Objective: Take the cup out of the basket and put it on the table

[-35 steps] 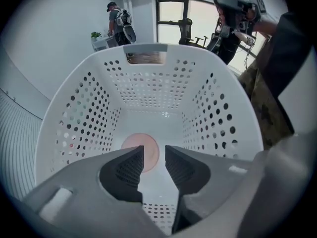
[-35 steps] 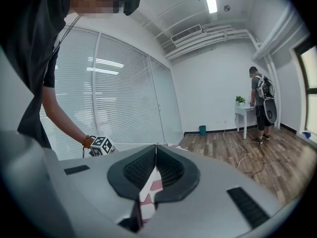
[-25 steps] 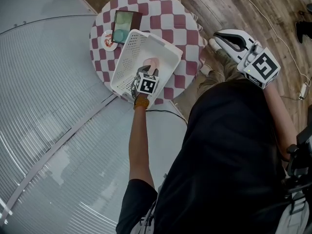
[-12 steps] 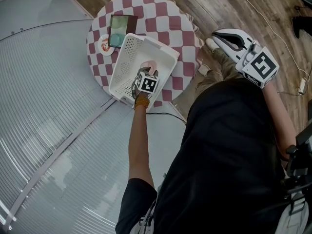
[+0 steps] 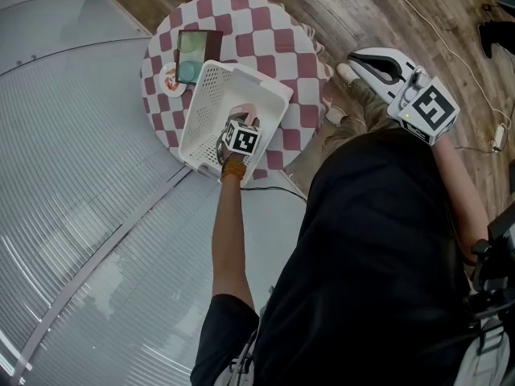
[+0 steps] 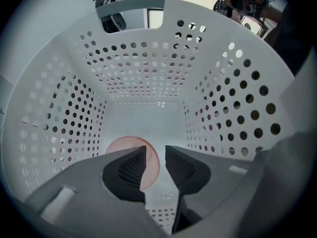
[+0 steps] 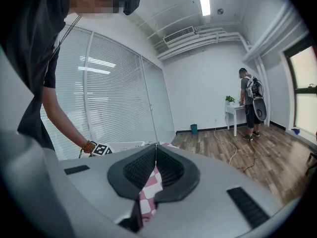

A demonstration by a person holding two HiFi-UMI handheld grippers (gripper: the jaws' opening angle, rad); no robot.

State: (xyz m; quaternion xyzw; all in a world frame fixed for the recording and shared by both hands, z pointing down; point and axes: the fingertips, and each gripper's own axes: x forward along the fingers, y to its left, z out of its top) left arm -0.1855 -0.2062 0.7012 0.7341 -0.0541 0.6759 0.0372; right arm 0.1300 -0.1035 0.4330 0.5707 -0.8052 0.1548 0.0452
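Left gripper view: we see the left gripper [image 6: 155,155] inside the basket [image 6: 148,68], jaws spread, with the pink cup [image 6: 124,144] on the basket floor just beyond them, ungripped. Only the head view shows the basket sitting on the checkered table [image 5: 273,30]. Right gripper [image 7: 156,155]: jaws pressed together, nothing between them.

No legible txt, labels, brands or nos. anywhere in view.

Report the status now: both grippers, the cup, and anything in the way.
Left gripper open inside basket, jaws apart, cup ahead of them. Right gripper shut, empty, off beside table. Cup on basket floor, not gripped. Nothing blocking it.
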